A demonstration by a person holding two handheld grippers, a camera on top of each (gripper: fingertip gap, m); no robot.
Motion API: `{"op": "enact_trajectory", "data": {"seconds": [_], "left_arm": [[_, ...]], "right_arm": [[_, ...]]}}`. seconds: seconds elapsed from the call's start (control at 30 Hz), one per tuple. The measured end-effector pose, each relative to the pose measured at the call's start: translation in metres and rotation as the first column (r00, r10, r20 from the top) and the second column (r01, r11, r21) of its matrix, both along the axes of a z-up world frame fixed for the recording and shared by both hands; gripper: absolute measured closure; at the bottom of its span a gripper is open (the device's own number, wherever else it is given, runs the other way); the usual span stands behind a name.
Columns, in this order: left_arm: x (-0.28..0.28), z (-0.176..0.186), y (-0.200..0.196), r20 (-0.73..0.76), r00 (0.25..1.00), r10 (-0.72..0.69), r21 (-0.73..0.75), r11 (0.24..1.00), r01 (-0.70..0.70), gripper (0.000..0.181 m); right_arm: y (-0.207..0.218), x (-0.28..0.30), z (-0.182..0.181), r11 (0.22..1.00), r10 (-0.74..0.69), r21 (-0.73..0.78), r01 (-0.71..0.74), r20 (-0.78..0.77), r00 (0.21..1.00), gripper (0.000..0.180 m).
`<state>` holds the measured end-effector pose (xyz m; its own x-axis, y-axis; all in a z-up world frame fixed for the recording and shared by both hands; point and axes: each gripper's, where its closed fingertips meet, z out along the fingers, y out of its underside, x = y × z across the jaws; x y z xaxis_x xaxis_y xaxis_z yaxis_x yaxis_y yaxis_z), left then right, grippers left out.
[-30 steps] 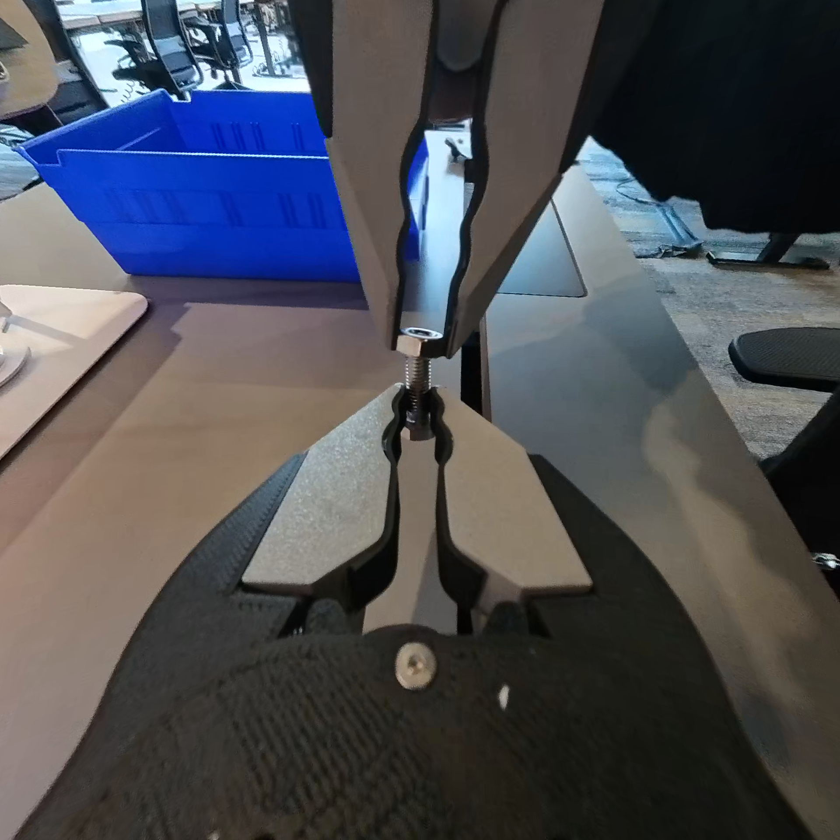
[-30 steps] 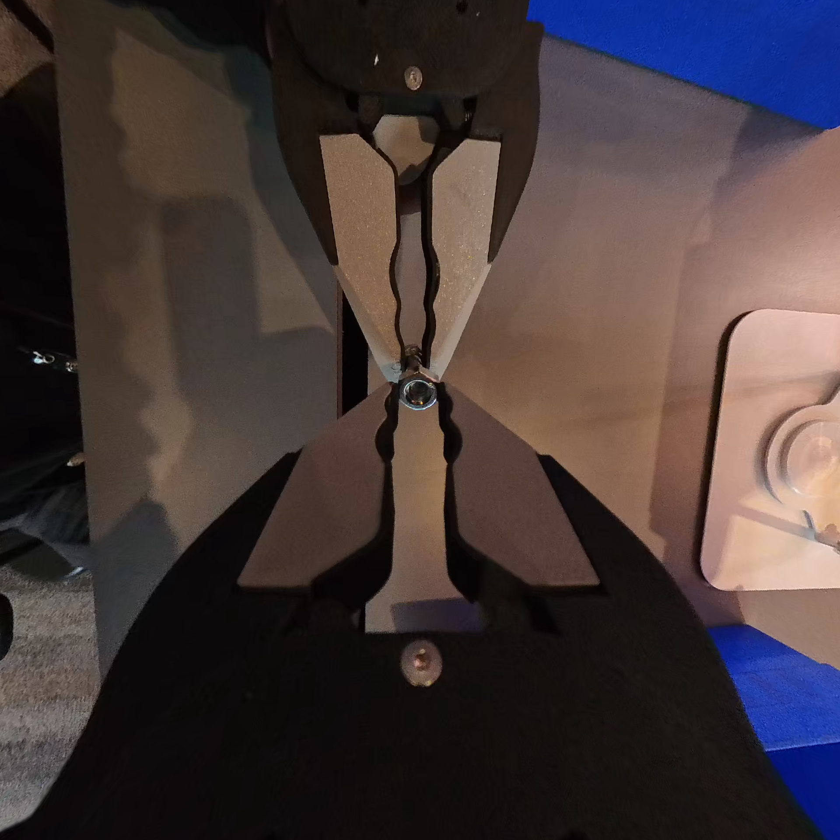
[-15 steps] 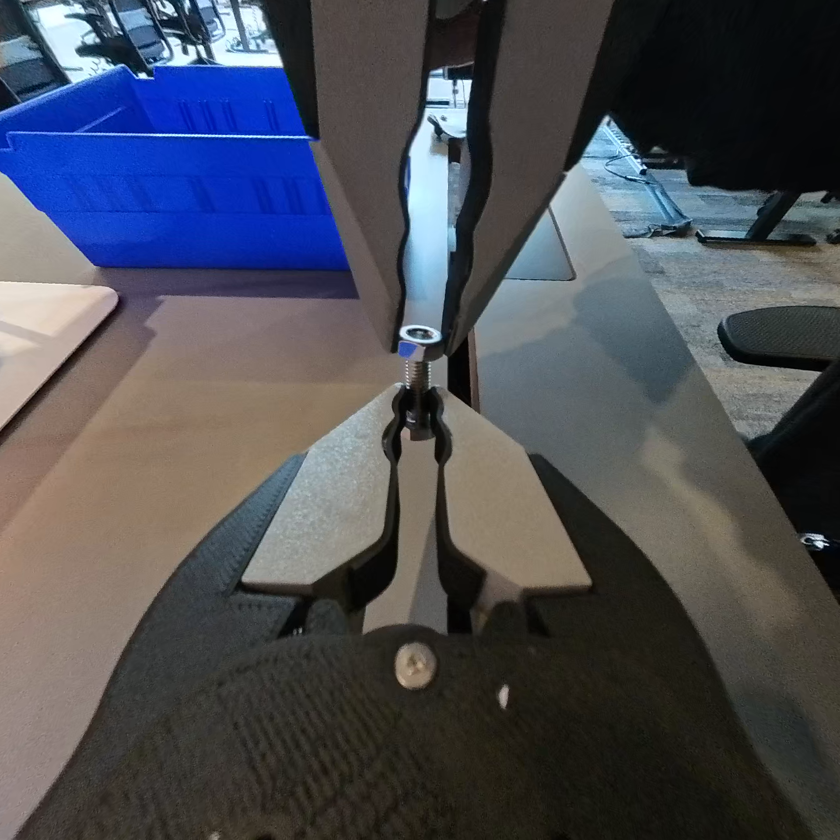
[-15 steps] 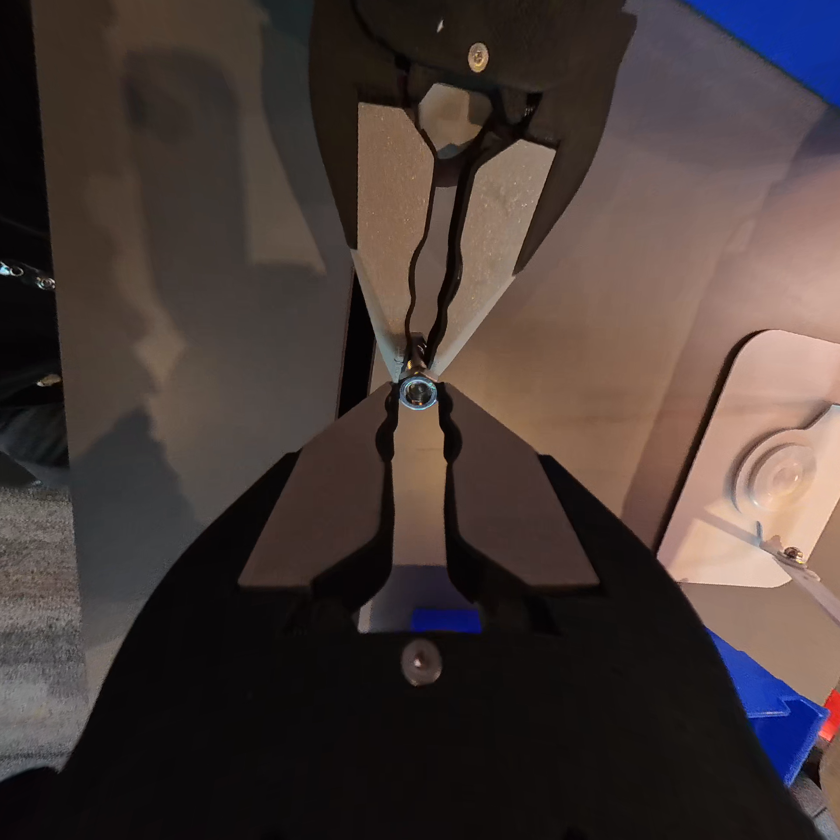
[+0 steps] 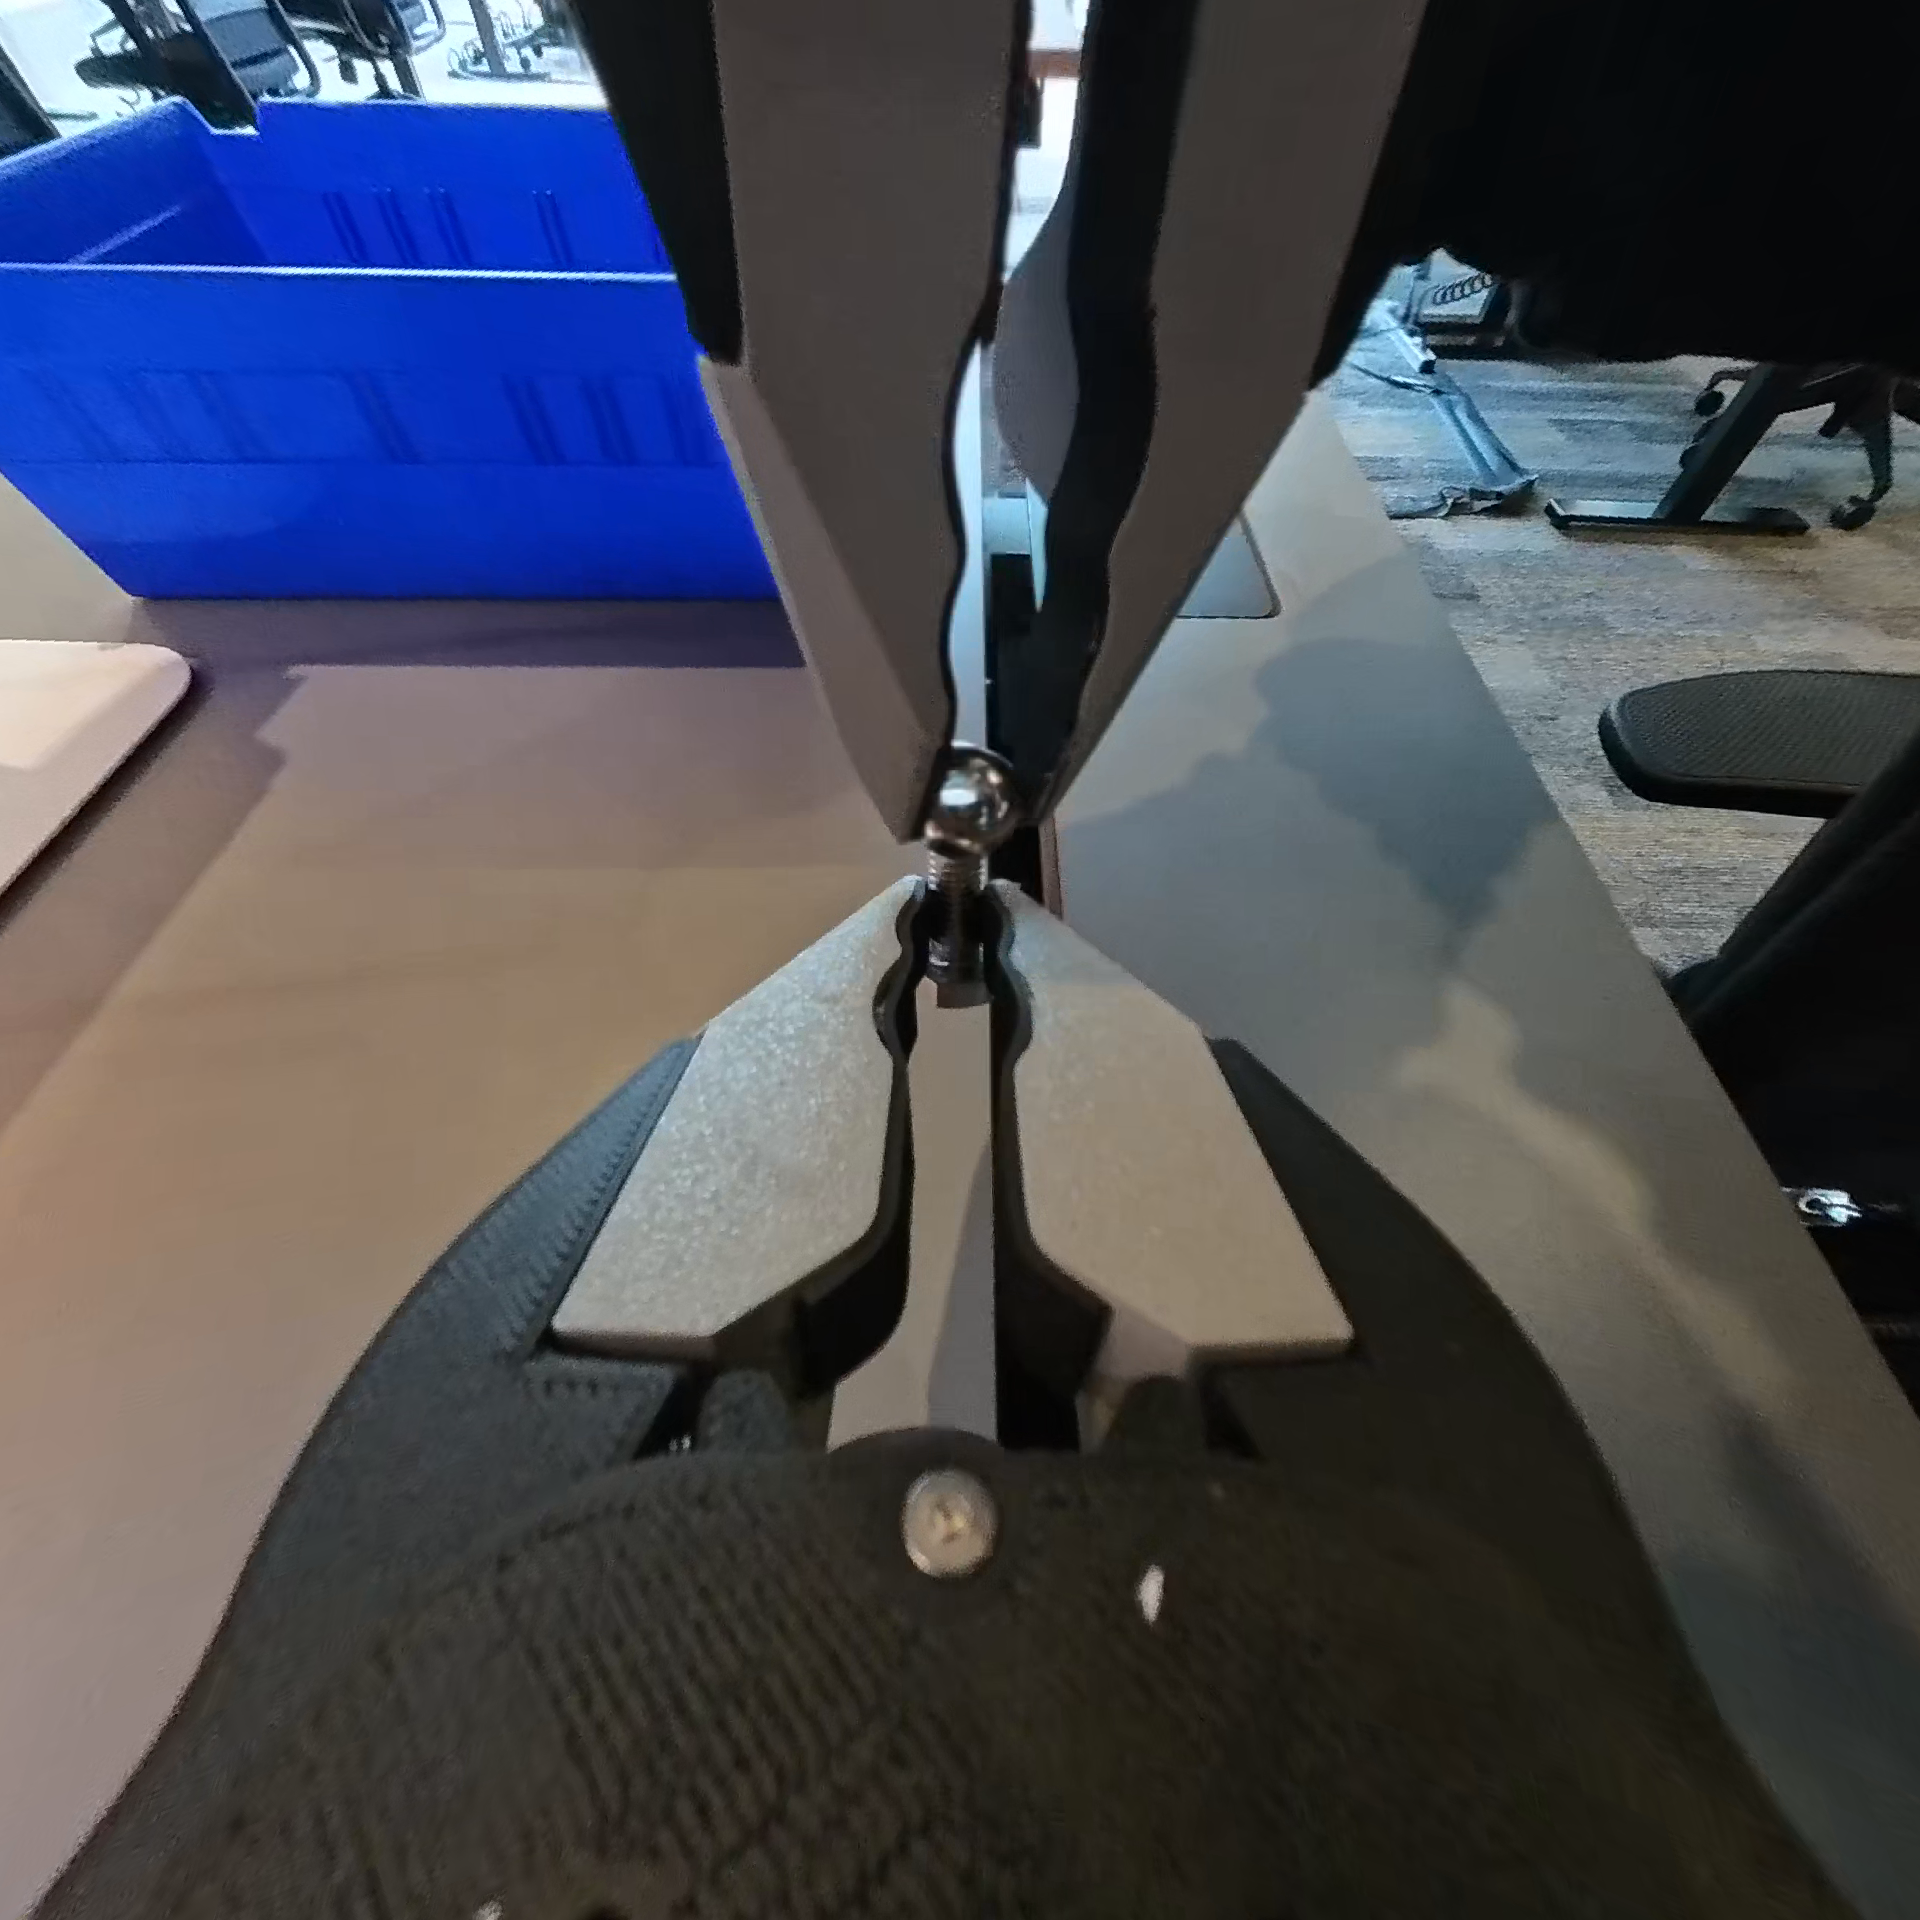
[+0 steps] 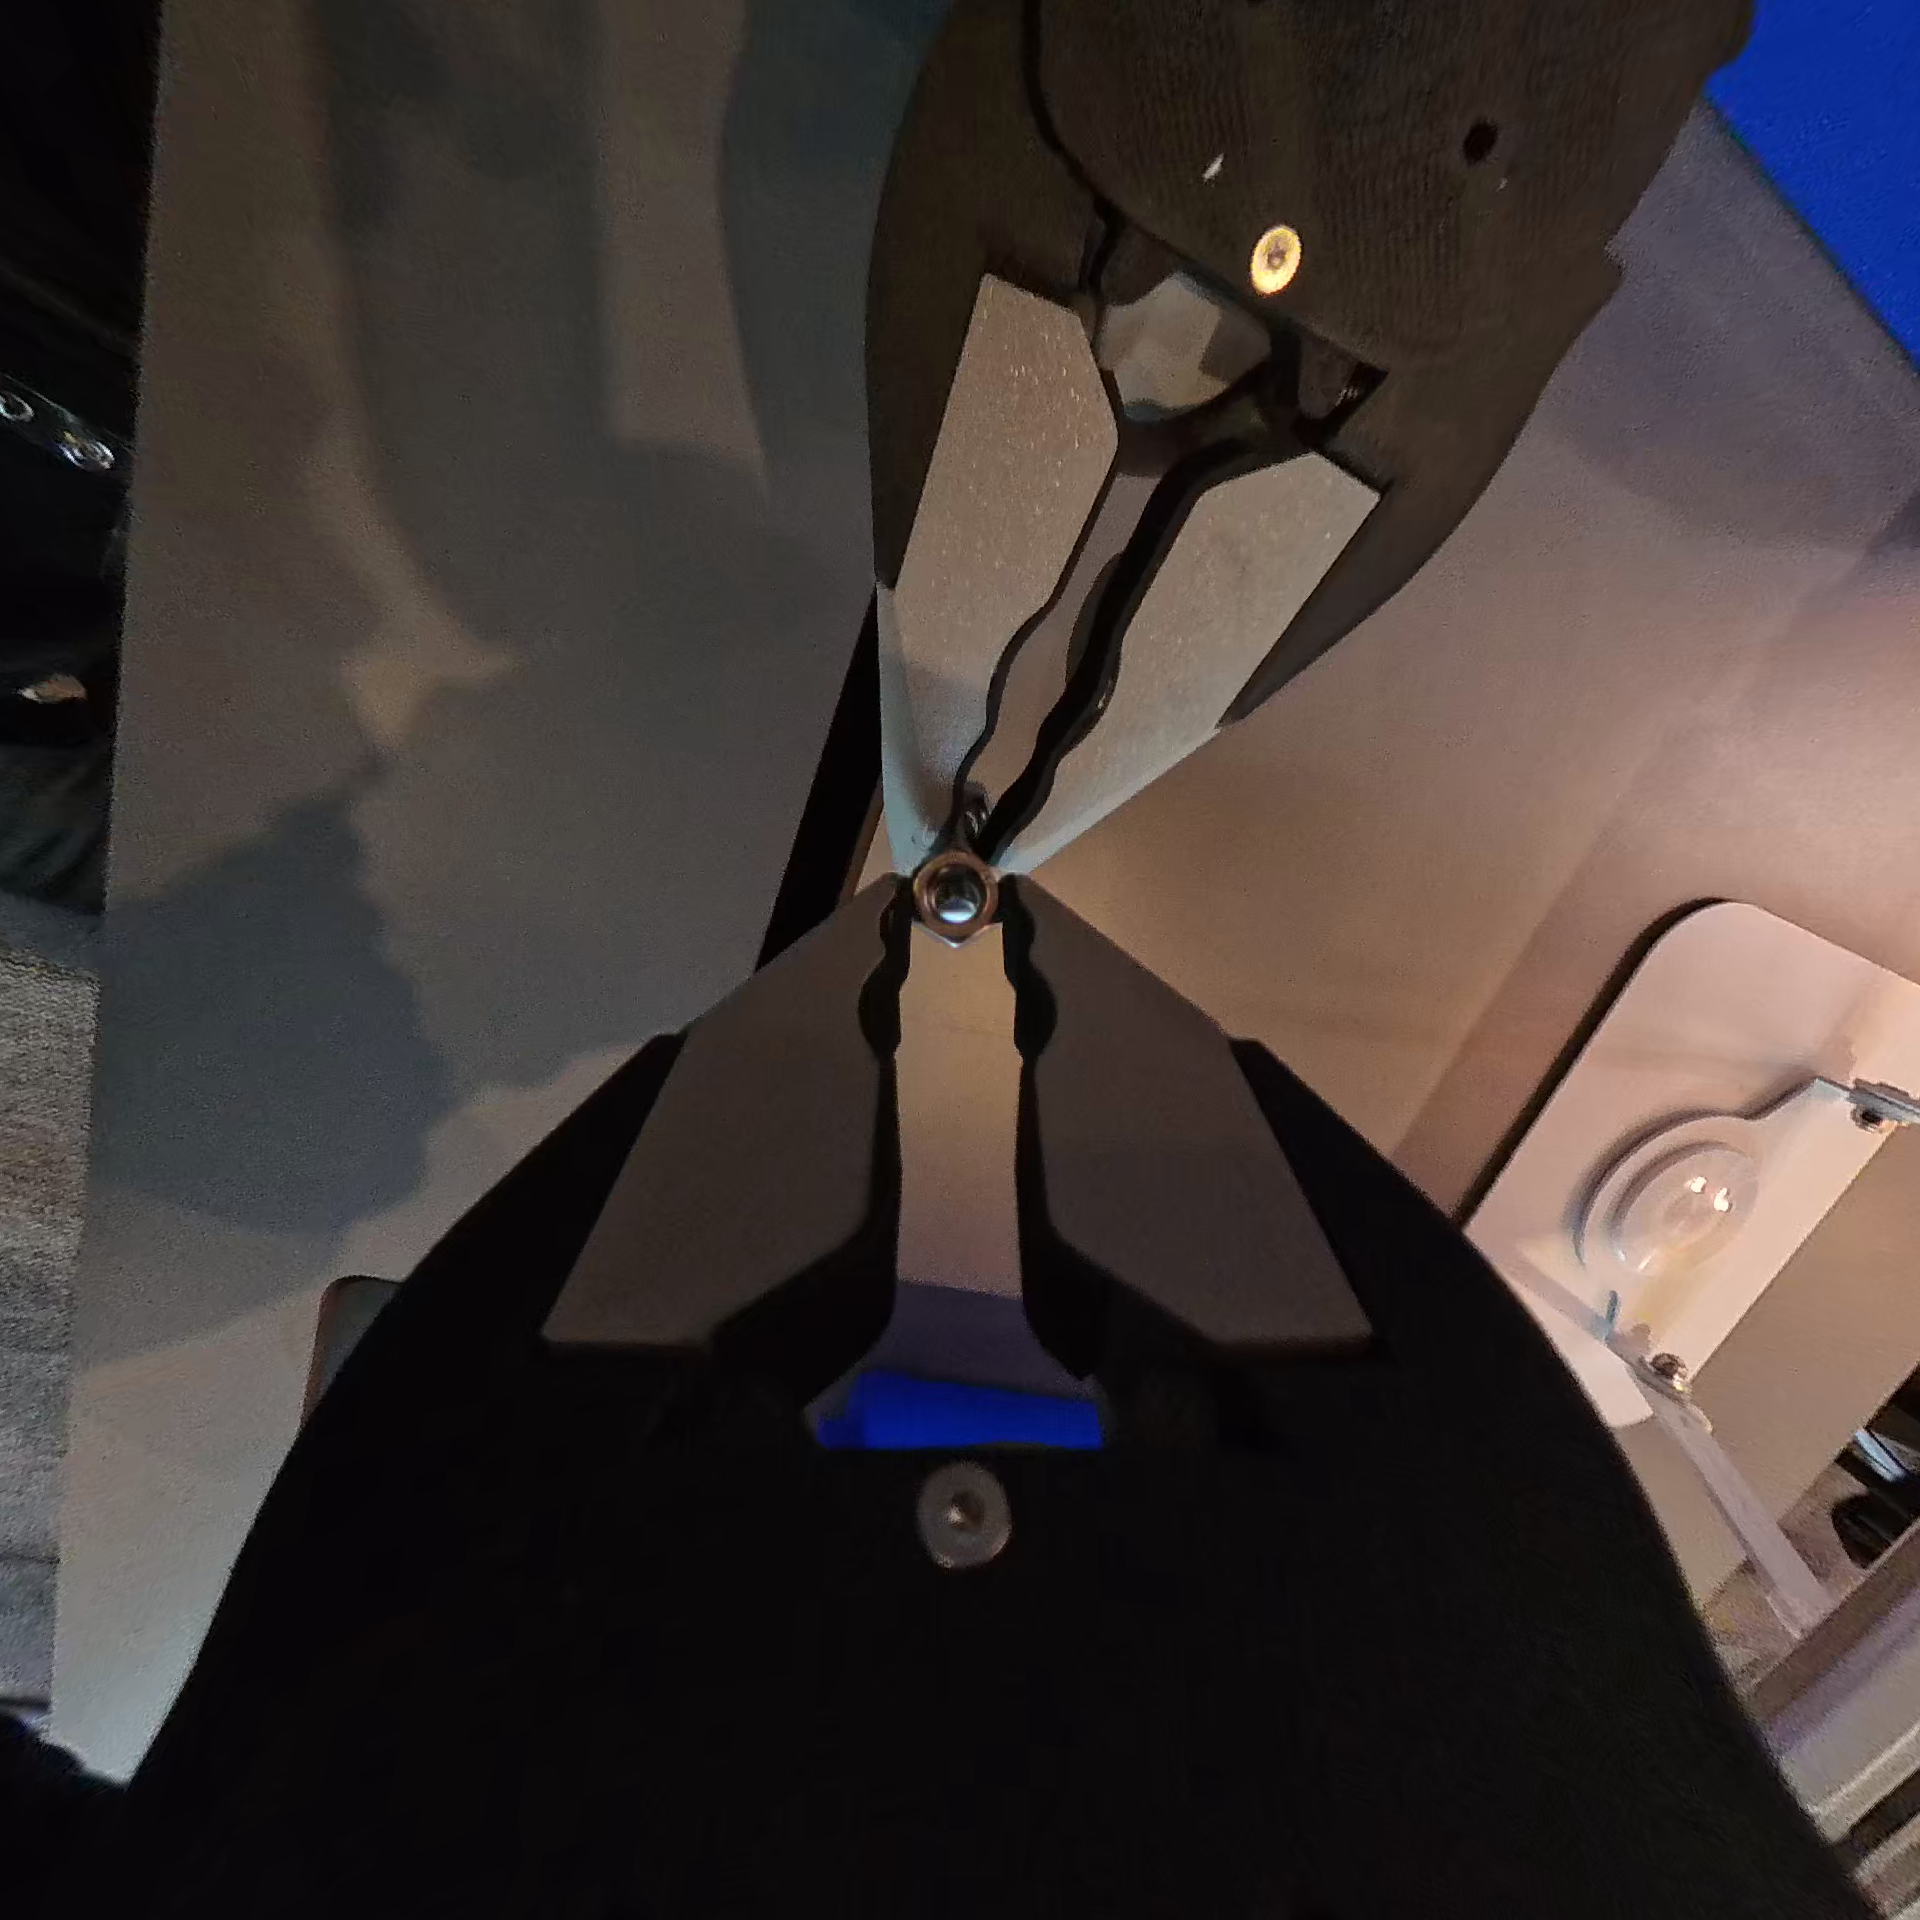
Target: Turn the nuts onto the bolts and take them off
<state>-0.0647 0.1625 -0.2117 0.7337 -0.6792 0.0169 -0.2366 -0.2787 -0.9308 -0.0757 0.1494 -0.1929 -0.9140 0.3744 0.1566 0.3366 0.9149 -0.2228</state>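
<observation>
The bolt (image 5: 954, 940) is held above the counter (image 5: 436, 935), its lower shank clamped between the closed jaws of the left gripper (image 5: 954, 914), threads showing just above the fingertips. The nut (image 6: 954, 902) sits on the bolt's upper end, pinched between the closed jaws of the right gripper (image 6: 954, 896), which comes down from above and meets the left gripper tip to tip. In the left wrist view the nut (image 5: 972, 795) appears as a rounded, shiny blur; in the right wrist view its hexagonal outline and bore are clear. A blue bin (image 5: 343, 416) stands on the counter well behind; a pale plate (image 6: 1714, 1143) lies to one side.
</observation>
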Motion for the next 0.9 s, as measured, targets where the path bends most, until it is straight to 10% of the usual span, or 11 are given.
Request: {"op": "enact_trajectory", "data": {"seconds": [0.03,0.9], "left_arm": [[0.0,0.001,0.0,0.003,1.0,0.001,0.003,1.0,-0.001,0.174],[-0.003,0.028,-0.003,0.096,0.995,-0.011,0.109,0.994,0.0,0.174]], "right_arm": [[-0.001,0.0,0.0,1.0,-0.004,-0.009,0.004,0.001,1.0,0.166],[-0.001,-0.002,0.026,0.949,-0.113,-0.308,0.061,-0.152,0.982,0.166]]}}
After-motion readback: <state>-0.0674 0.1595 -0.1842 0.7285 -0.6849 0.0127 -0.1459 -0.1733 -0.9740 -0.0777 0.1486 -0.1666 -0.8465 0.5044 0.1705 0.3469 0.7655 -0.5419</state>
